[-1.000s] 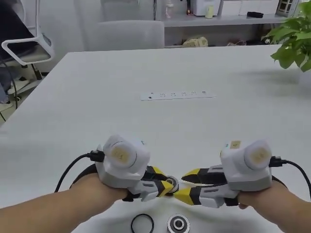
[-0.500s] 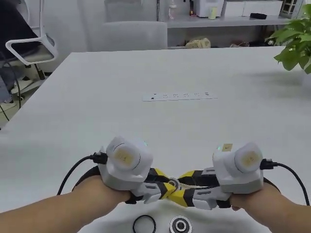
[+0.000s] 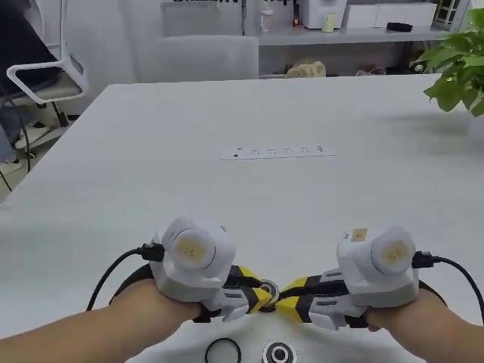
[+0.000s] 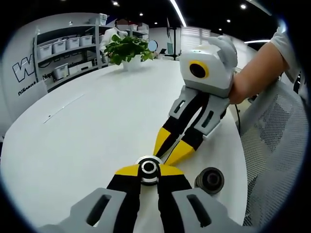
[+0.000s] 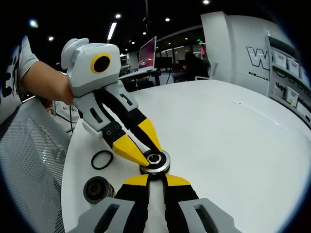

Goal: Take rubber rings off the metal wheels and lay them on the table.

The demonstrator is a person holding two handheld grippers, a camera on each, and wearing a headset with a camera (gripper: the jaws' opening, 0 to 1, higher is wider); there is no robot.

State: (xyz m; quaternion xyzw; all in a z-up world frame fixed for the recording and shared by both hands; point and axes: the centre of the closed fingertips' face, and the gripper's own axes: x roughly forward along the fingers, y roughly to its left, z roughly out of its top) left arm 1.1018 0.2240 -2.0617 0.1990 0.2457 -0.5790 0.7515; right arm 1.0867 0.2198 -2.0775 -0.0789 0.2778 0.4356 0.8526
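The left gripper (image 3: 253, 296) is clenched on a small metal wheel (image 3: 267, 290), held just above the white tabletop (image 3: 227, 204). In the left gripper view its two yellow jaw tips sit on opposite sides of the wheel (image 4: 149, 166), which faces the camera squarely.

The right gripper (image 3: 290, 304) points straight at the left one, so the two meet tip to tip at the wheel. Its jaws are drawn close together, with their tips against the side of the wheel farthest from the left gripper. I cannot tell whether they nip anything there. In the right gripper view a dark band (image 5: 166, 162) runs round the wheel's outer edge, just ahead of that gripper's tips.

A loose rubber ring (image 3: 223, 351) lies flat on the tabletop below the left gripper, on the person's side. A second wheel (image 3: 279, 352) rests just beside it, below the point where the grippers meet; the ring and this wheel are apart. Well beyond both grippers a white power strip (image 3: 276, 151) lies across the tabletop.
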